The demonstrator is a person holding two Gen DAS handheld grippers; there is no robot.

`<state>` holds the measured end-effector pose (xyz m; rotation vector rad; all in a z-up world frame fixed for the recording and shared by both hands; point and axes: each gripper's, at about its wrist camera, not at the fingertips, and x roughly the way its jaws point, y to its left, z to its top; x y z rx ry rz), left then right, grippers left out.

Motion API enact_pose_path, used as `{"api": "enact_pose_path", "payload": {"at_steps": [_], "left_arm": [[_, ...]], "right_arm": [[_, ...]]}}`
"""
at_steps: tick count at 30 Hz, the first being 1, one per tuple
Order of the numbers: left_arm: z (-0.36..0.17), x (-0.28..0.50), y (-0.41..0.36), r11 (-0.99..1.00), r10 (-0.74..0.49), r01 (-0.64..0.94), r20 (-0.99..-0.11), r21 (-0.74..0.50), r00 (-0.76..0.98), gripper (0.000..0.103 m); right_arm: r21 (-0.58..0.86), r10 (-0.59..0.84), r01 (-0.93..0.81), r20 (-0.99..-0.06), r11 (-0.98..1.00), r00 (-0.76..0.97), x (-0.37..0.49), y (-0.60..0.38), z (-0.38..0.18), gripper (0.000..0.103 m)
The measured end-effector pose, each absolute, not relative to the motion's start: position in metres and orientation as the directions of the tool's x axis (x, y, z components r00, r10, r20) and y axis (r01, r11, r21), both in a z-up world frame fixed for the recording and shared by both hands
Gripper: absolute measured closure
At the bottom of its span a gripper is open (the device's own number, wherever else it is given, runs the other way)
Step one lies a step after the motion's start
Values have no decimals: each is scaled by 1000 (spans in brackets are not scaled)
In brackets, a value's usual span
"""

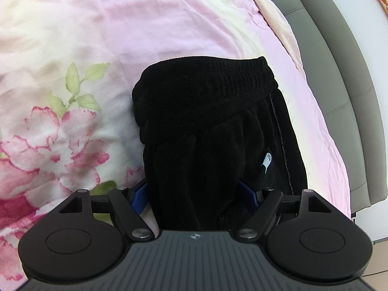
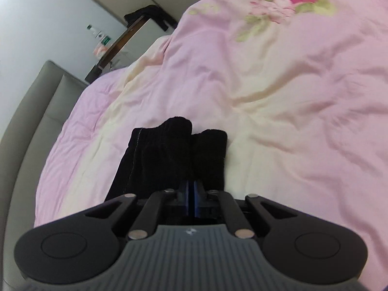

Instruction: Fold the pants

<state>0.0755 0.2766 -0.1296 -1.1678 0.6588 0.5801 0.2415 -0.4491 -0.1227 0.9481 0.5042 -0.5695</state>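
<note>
Black fleece pants (image 1: pixel 208 121) lie folded on the pink floral bedcover, ribbed waistband at the far end, a small white tag on the right side. My left gripper (image 1: pixel 196 194) has its blue fingers (image 1: pixel 139 198) spread wide on either side of the bunched near end of the pants; the cloth fills the gap and hides the tips. In the right wrist view the pants (image 2: pixel 174 155) reach toward the camera, and my right gripper (image 2: pixel 191 189) has its jaws pressed together at the near edge of the cloth.
The quilt (image 1: pixel 121 36) is wrinkled and covers the bed. A grey padded bed frame (image 1: pixel 339 84) runs along the right; it also shows at the left of the right wrist view (image 2: pixel 31 111). A wooden stand with dark clothing (image 2: pixel 145 17) stands by the wall.
</note>
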Motion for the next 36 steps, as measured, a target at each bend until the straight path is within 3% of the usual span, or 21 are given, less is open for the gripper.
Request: {"api": "enact_pose_path", "payload": {"at_steps": [3,6,8,9,10,12,18,23,24,25,26,27,31,36], "left_arm": [[-128,73,276,302,77,-717,-734,-628,675,14],[-130,71,277,287,70,-717,-732,-636,677,14],[-128,68,277,286,67,-719,-736,-633,674,14],[-126,67,276,289,65,-721,-739,-630,671,14],[-125,65,274,291,63,-722,-740,-628,670,14],[-124,62,272,290,54,-718,-738,-633,673,14],[-126,48,261,292,36,-703,-727,-649,686,14],[-129,45,258,294,34,-701,-726,-650,687,14],[-128,45,258,294,33,-702,-727,-648,685,14],[-126,45,257,296,36,-706,-731,-644,682,20],[-123,43,254,300,50,-713,-736,-634,675,23],[-116,39,248,308,90,-733,-748,-607,657,29],[-77,41,198,496,233,-736,-747,-460,623,29],[-54,101,119,782,76,-484,-712,-392,698,28]], "right_arm": [[532,-297,623,-574,573,763,240,-436,-100,103],[515,-248,681,-672,520,698,249,-447,-119,102],[586,-234,677,-654,445,720,237,-457,-125,99],[617,-235,663,-632,424,738,233,-462,-124,86],[634,-245,654,-614,413,750,231,-465,-122,59],[652,-252,646,-600,398,760,230,-472,-124,41],[707,-127,601,-603,372,788,250,-481,-146,36],[670,-97,541,-580,507,809,273,-466,-144,39],[659,-90,540,-588,524,804,275,-464,-146,52],[650,-80,547,-602,527,794,277,-465,-147,81],[666,-60,544,-604,509,795,276,-468,-150,90],[709,-38,533,-584,461,811,272,-472,-153,90],[724,-86,456,-487,517,869,262,-465,-129,92],[671,-99,247,-251,700,963,253,-433,-84,93]]}}
